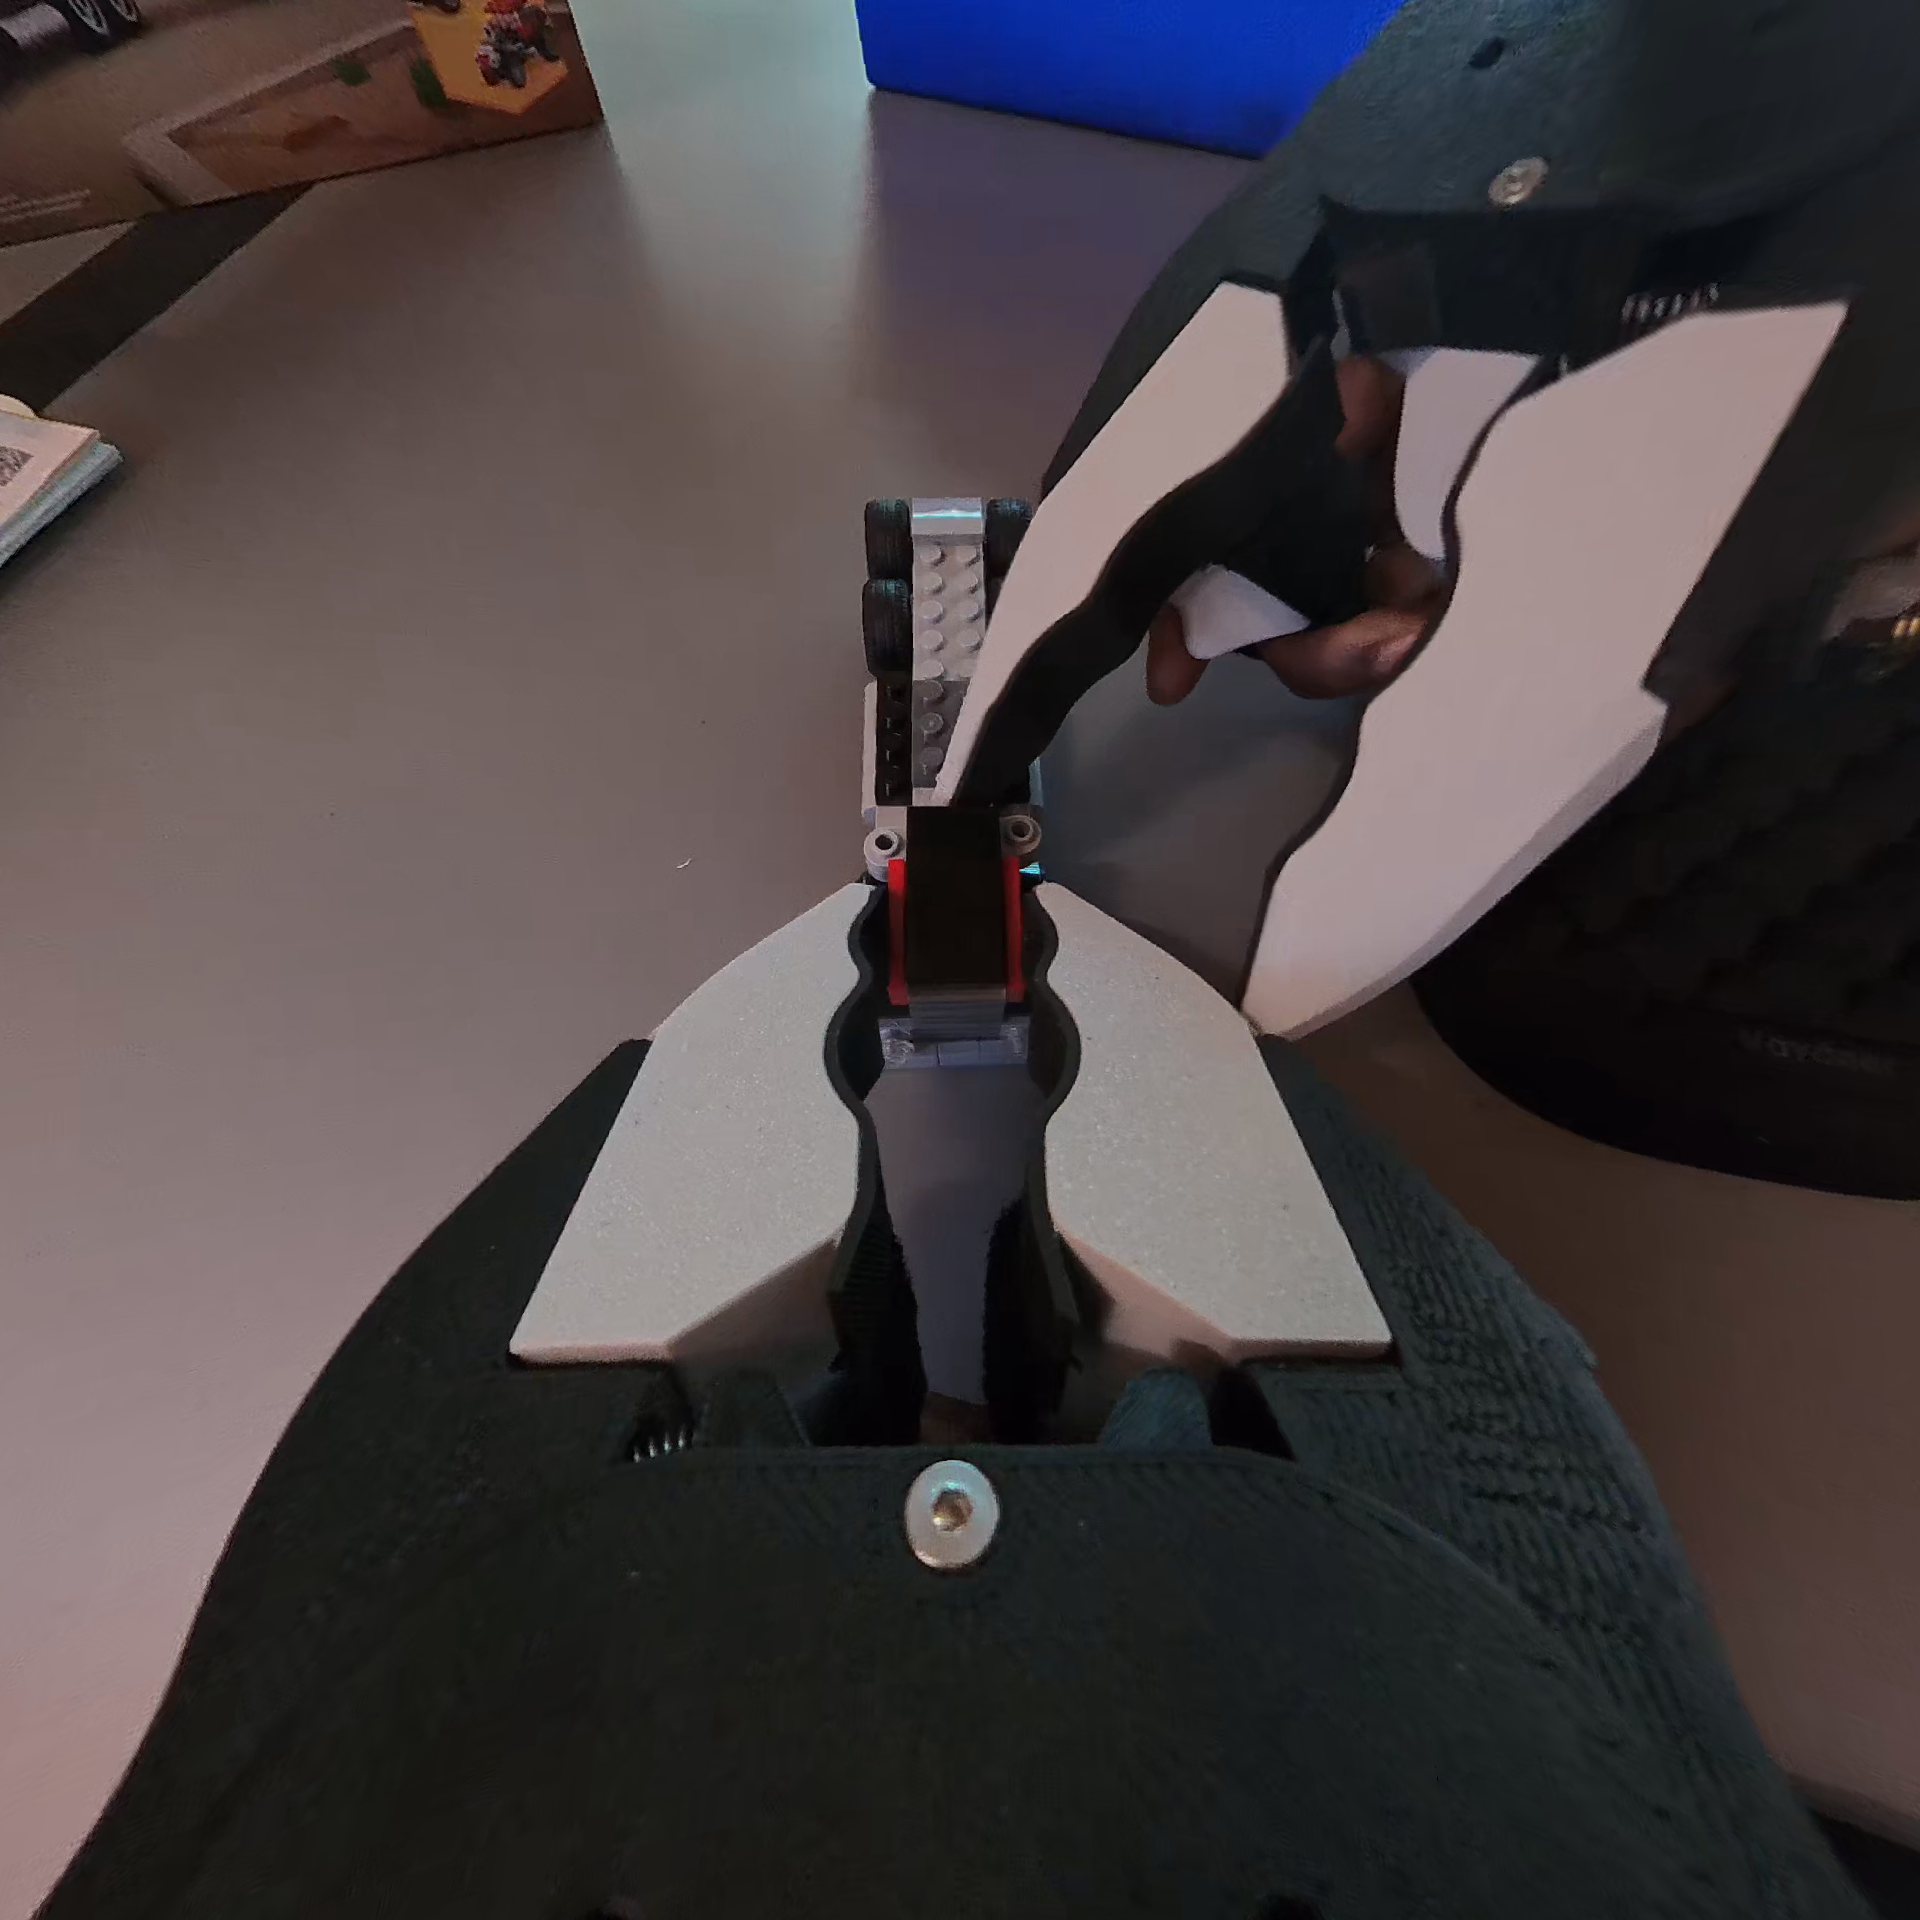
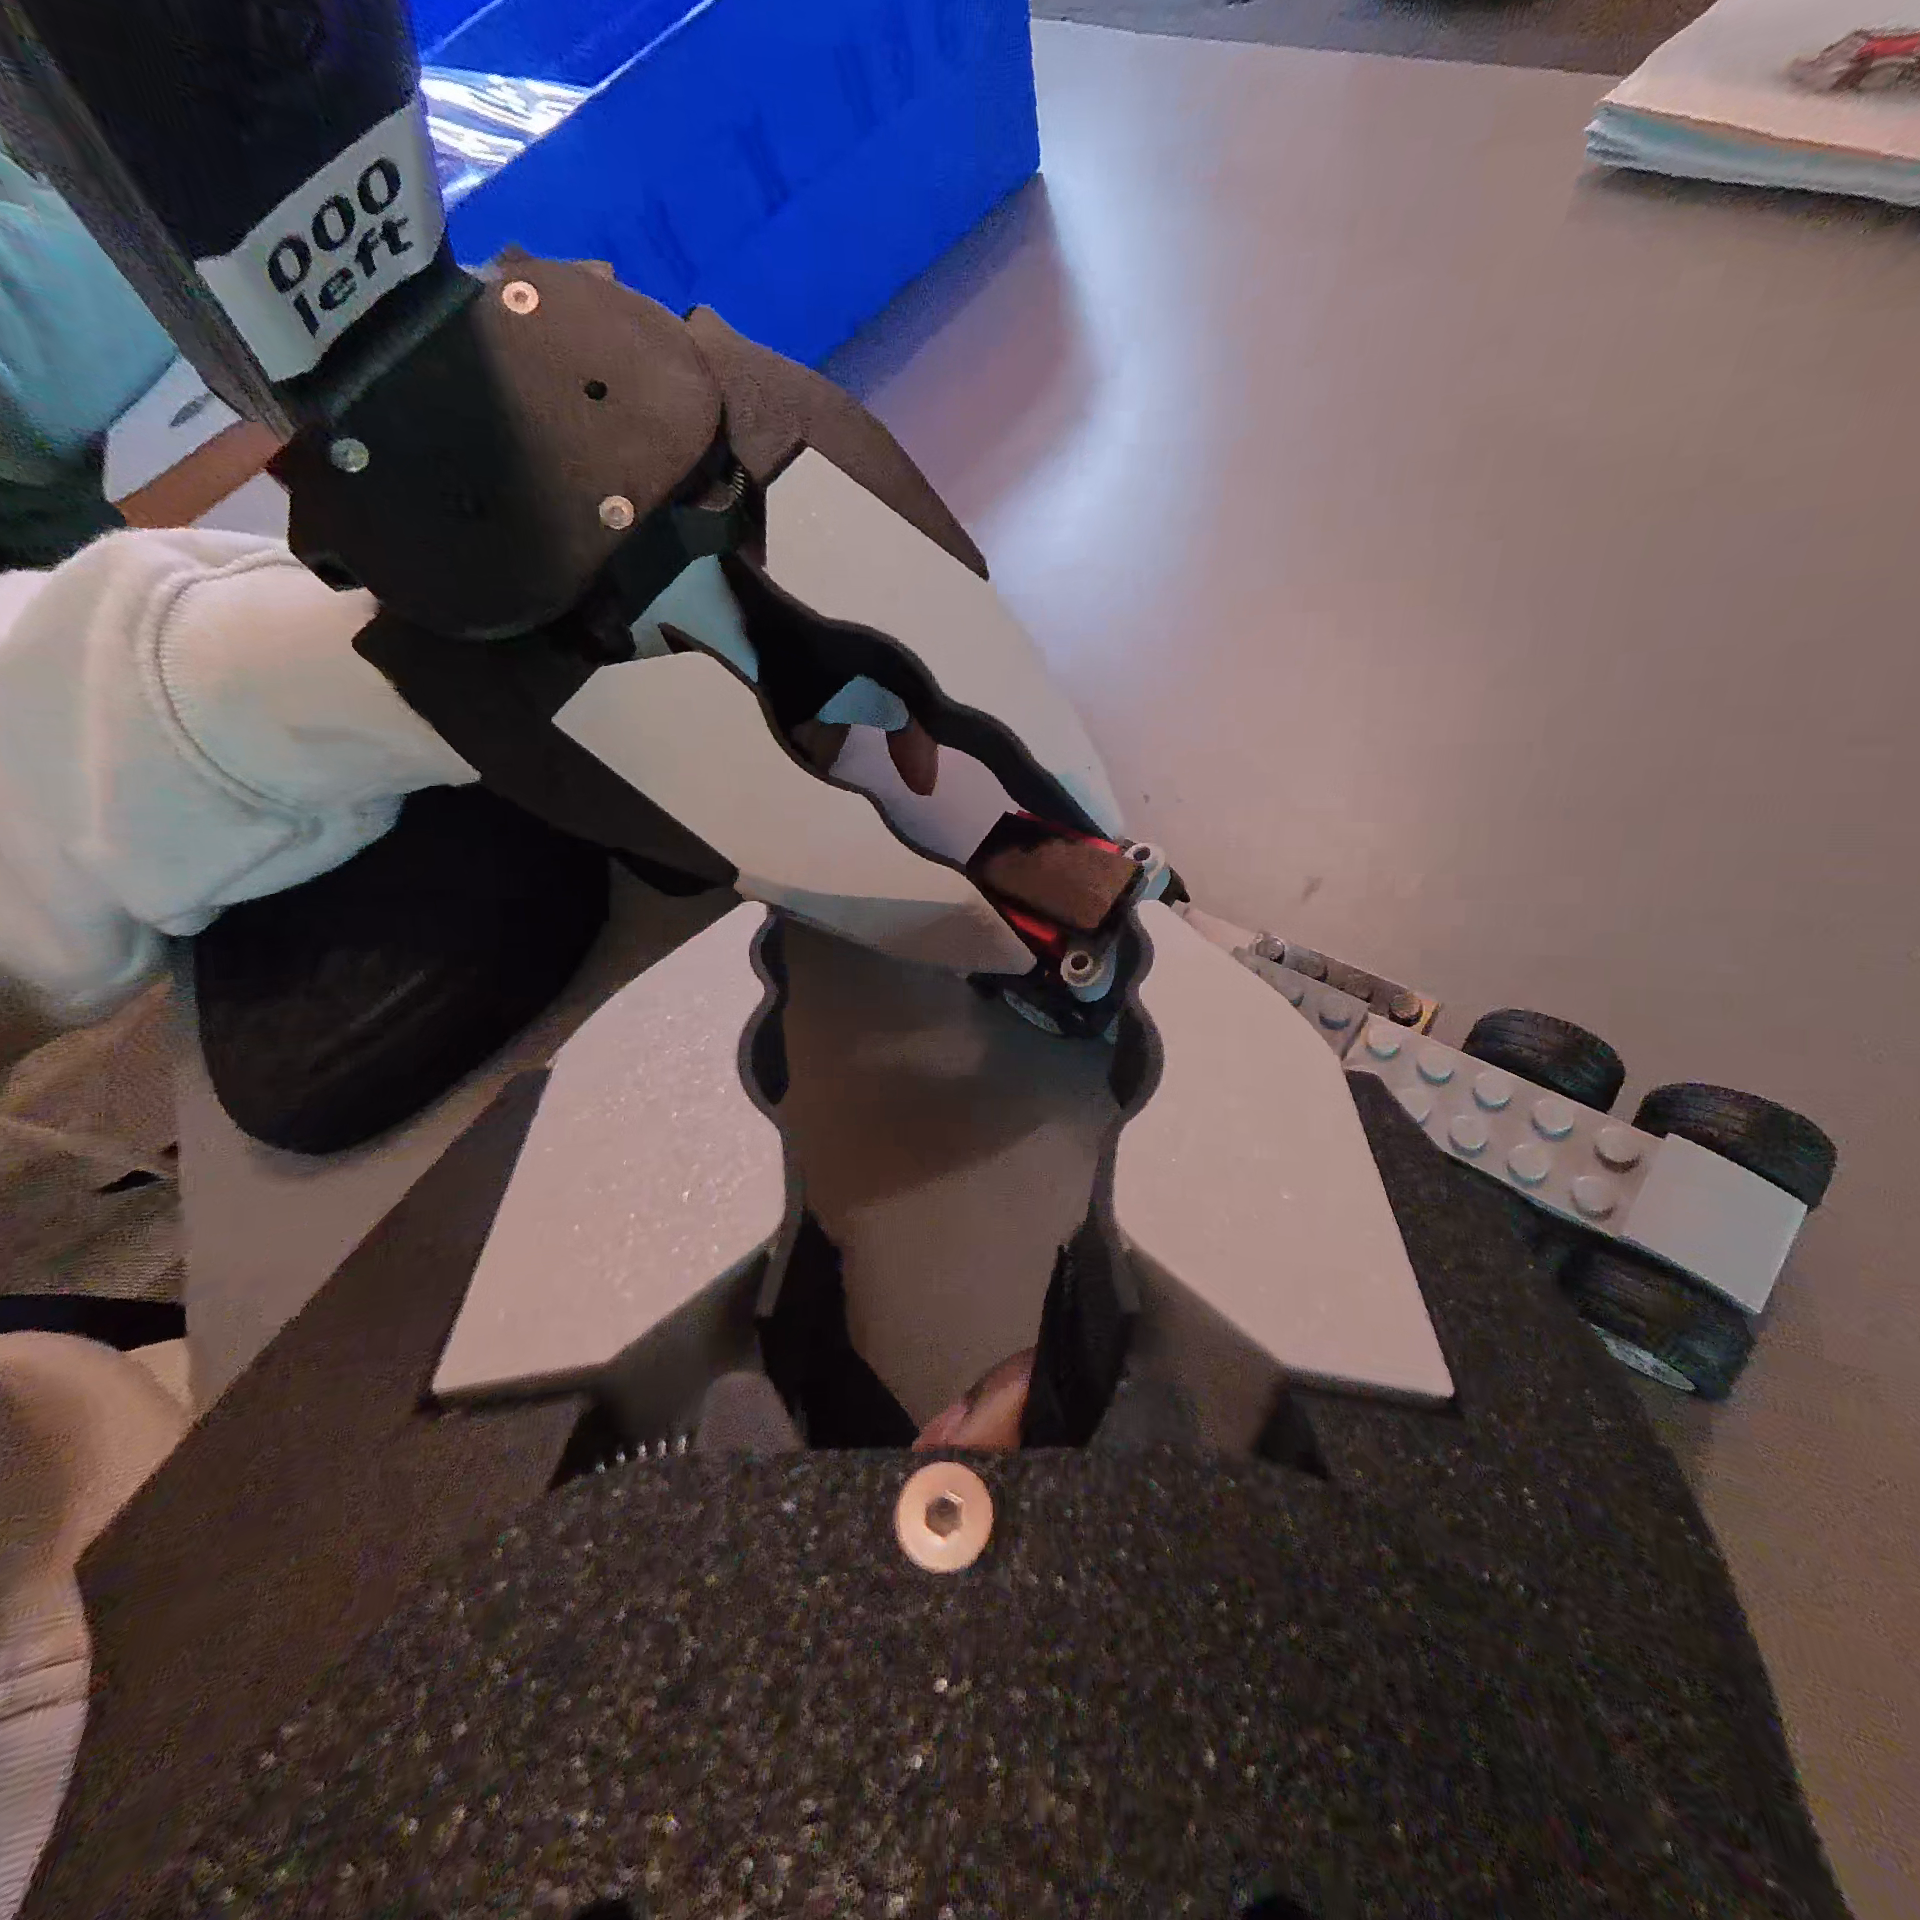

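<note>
While my left wrist view looks straight down the brick truck point(image 1: 951, 727), showing my left tongs point(image 1: 954, 935) narrowly parted and pressed on both sides of its black and red cab at the centre of the frame, only my right wrist view shows the truck side-on, its grey studded bed and black wheels point(image 2: 1538, 1153) trailing to the right on the grey desk point(image 2: 1455, 520). My right tongs point(image 2: 951, 997) stand wide apart and grip nothing; one fingertip point(image 1: 961, 769) comes down on the bed just behind the cab and hides part of it. A blue bin point(image 2: 790, 177) sits at the top, a booklet point(image 2: 1756, 114) upper right, and a printed box point(image 1: 343, 94) upper left.
</note>
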Motion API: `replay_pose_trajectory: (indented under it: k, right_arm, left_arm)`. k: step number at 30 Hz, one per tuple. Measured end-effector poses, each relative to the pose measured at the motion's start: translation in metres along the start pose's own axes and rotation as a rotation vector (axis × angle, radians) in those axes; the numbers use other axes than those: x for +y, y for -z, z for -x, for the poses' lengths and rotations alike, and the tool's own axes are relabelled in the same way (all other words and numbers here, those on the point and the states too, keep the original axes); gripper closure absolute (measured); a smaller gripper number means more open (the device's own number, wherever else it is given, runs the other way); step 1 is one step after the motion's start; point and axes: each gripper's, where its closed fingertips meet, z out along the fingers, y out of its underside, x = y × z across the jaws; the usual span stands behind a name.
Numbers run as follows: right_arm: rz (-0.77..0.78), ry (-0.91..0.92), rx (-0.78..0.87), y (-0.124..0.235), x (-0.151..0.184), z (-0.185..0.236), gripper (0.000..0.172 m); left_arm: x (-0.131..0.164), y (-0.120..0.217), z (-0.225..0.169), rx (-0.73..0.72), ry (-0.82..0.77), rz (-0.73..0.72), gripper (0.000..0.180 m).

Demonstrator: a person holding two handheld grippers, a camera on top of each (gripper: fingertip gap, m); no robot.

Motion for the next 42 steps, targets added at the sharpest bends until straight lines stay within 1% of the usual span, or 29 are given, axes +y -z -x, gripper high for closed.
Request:
replay_pose_trajectory:
  k: [4, 12, 13, 14, 15, 16, 17, 18, 19, 20, 22, 24, 26, 28, 30, 33, 35, 36, 37, 38, 40, 42]
  right_arm:
    - [0.011, 0.099, 0.059, -0.002, 0.003, 0.002, 0.109]
    - [-0.008, 0.183, 0.090, -0.001, 0.002, 0.006, 0.111]
    - [-0.121, 0.209, -0.033, 0.003, -0.013, 0.028, 0.137]
    - [-0.190, 0.243, -0.147, 0.006, -0.023, 0.052, 0.150]
    - [-0.190, 0.297, -0.117, 0.005, -0.023, 0.052, 0.150]
    - [-0.171, 0.275, -0.108, 0.006, -0.020, 0.047, 0.150]
    - [-0.144, 0.193, -0.085, 0.007, -0.016, 0.033, 0.140]
    - [-0.120, 0.107, -0.068, 0.008, -0.013, 0.021, 0.121]
    - [-0.104, 0.071, -0.054, 0.008, -0.011, 0.015, 0.110]
    - [-0.097, 0.080, -0.033, 0.008, -0.011, 0.012, 0.110]
    - [-0.077, 0.109, -0.001, 0.008, -0.009, 0.008, 0.102]
    - [-0.104, 0.080, -0.065, 0.011, -0.011, 0.012, 0.104]
    - [-0.167, 0.040, -0.093, 0.021, -0.017, 0.010, 0.106]
    - [-0.232, 0.021, -0.103, 0.026, -0.024, 0.010, 0.106]
    - [-0.288, 0.014, -0.103, 0.034, -0.028, 0.009, 0.106]
    - [-0.359, 0.000, -0.103, 0.041, -0.036, 0.008, 0.106]
    - [-0.397, -0.004, -0.108, 0.045, -0.040, 0.008, 0.105]
    - [-0.409, 0.002, -0.114, 0.046, -0.041, 0.009, 0.106]
    - [-0.413, 0.011, -0.122, 0.046, -0.042, 0.011, 0.107]
    - [-0.407, 0.023, -0.125, 0.045, -0.041, 0.012, 0.106]
    - [-0.363, 0.062, -0.152, 0.039, -0.039, 0.019, 0.106]
    - [-0.255, 0.127, -0.167, 0.028, -0.032, 0.024, 0.106]
  left_arm:
    - [0.001, 0.000, 0.000, -0.004, 0.002, 0.011, 0.156]
    - [0.001, 0.001, -0.001, -0.007, -0.005, 0.053, 0.156]
    - [0.001, 0.000, -0.001, -0.008, -0.007, 0.058, 0.156]
    - [0.000, -0.002, -0.001, -0.012, -0.007, 0.062, 0.156]
    - [-0.001, -0.003, 0.000, -0.006, -0.021, 0.072, 0.156]
    - [-0.001, -0.003, 0.000, -0.001, -0.019, 0.068, 0.156]
    - [0.000, -0.002, 0.000, -0.002, -0.015, 0.065, 0.156]
    - [0.001, 0.000, -0.001, -0.003, -0.010, 0.063, 0.156]
    - [0.001, 0.001, -0.001, -0.003, -0.001, 0.054, 0.156]
    - [0.001, 0.001, -0.001, 0.000, -0.001, 0.047, 0.156]
    - [0.000, -0.001, 0.000, 0.010, -0.001, 0.028, 0.156]
    - [-0.001, 0.000, -0.001, 0.023, 0.010, 0.004, 0.156]
    - [0.000, 0.003, 0.000, 0.052, 0.005, -0.008, 0.156]
    - [-0.009, 0.012, 0.001, 0.089, 0.040, -0.060, 0.140]
    - [-0.024, 0.028, 0.007, 0.091, 0.069, -0.140, 0.130]
    - [-0.048, 0.063, 0.019, 0.032, 0.040, -0.264, 0.128]
    - [-0.055, 0.087, 0.036, -0.081, 0.022, -0.300, 0.129]
    - [-0.054, 0.097, 0.044, -0.134, 0.026, -0.288, 0.130]
    - [-0.049, 0.104, 0.047, -0.154, 0.027, -0.253, 0.131]
    - [-0.040, 0.106, 0.042, -0.126, 0.023, -0.200, 0.132]
    - [-0.013, 0.101, 0.022, 0.015, 0.015, -0.051, 0.131]
    - [0.013, 0.092, 0.015, 0.068, -0.010, 0.075, 0.131]
